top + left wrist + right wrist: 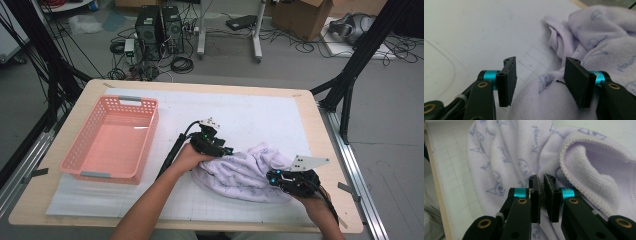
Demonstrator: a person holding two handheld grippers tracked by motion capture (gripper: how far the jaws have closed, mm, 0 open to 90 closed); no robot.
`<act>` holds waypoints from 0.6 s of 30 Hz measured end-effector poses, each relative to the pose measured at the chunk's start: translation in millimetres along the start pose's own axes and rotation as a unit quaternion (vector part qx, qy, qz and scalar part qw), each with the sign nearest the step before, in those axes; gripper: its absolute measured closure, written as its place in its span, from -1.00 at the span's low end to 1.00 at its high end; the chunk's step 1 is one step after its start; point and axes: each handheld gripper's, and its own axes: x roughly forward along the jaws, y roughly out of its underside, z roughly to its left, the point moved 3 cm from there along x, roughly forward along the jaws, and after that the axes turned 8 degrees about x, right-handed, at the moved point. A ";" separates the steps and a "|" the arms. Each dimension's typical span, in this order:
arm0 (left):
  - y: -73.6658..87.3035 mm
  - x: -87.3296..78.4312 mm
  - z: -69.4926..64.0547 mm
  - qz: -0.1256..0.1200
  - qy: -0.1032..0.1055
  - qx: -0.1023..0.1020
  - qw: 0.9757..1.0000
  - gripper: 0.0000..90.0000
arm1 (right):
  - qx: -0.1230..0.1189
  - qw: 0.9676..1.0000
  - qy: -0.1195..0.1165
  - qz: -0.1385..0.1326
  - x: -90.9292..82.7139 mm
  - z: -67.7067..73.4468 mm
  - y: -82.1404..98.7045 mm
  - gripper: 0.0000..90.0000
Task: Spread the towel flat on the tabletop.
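You are working over a wooden table (40, 200) covered by a white gridded mat (260, 115), with a pink plastic basket (112, 140) sitting well to the left of a crumpled lilac printed towel (245, 172) that is lying at the mat's near right. Your right gripper (541, 195) is pinching a fold of the towel, jaws nearly together, while your left gripper (539, 82) is hanging over the towel's left edge with its jaws standing apart and the pads not pressing the cloth.
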 end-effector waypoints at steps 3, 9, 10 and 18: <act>3.5 7.3 -4.2 0.029 0.011 0.008 0.999 0.34 | 0.006 1.000 -0.001 -0.006 -0.2 -1.4 0.4 0.86; -1.6 -6.1 0.9 0.002 -0.029 0.010 1.000 0.84 | 0.023 1.000 0.000 -0.020 0.3 -6.1 -0.7 0.85; -2.9 -11.6 3.4 -0.013 -0.038 0.002 0.999 0.84 | 0.026 0.999 0.001 -0.022 0.3 -7.0 -0.9 0.85; -12.2 -56.3 2.0 -0.136 -0.114 -0.011 0.984 0.85 | 0.050 0.998 0.001 -0.032 8.7 -9.0 -5.3 0.81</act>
